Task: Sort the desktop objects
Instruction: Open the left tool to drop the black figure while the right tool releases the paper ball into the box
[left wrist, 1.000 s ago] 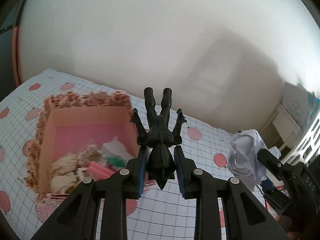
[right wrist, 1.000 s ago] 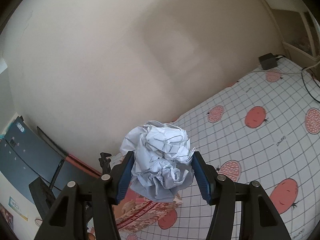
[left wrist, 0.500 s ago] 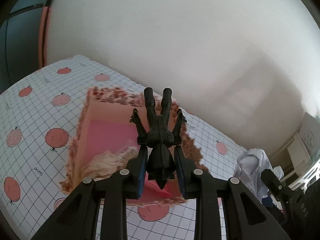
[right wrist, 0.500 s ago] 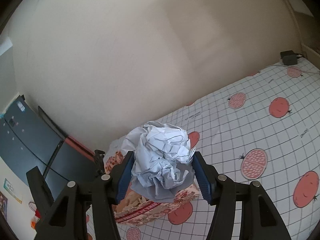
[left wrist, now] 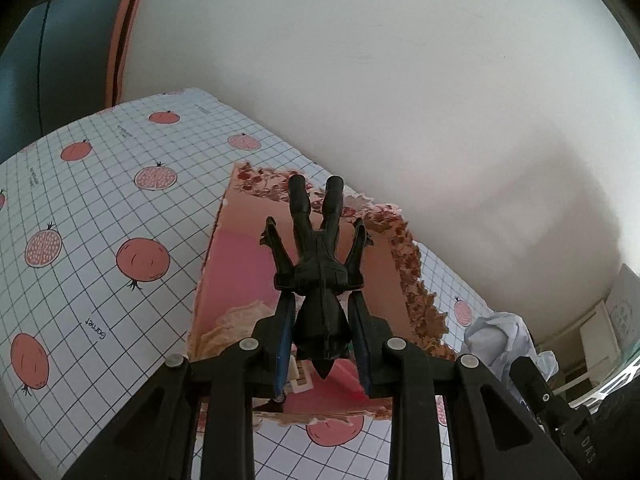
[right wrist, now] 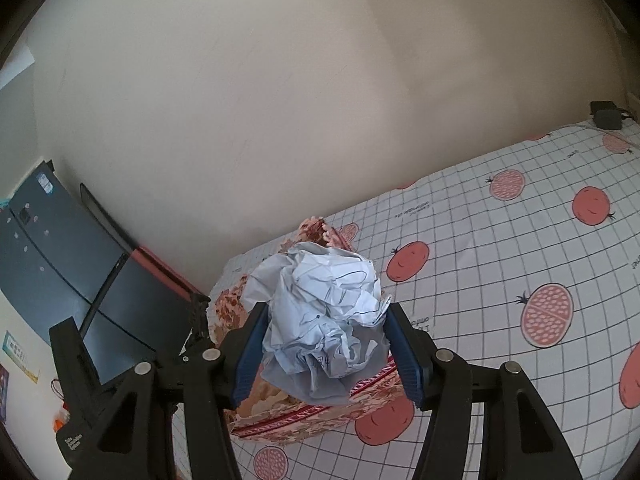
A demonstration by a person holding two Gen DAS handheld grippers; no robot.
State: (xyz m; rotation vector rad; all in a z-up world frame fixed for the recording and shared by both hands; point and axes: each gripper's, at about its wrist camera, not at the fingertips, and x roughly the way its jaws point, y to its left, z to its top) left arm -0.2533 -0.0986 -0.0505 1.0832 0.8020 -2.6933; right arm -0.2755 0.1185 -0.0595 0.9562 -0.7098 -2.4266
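The floral box now sits at frame center beneath the black figurine; in the right wrist view, the box lies directly behind the crumpled paper.

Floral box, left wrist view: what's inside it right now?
Inside the floral box: pink floor, beige crumpled paper at the near left, a small white item near the front. The black figure and left gripper hide the middle and front.

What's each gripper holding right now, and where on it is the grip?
The left gripper clamps the black figure by its head end, legs pointing away. The right gripper squeezes the crumpled paper ball across its sides.
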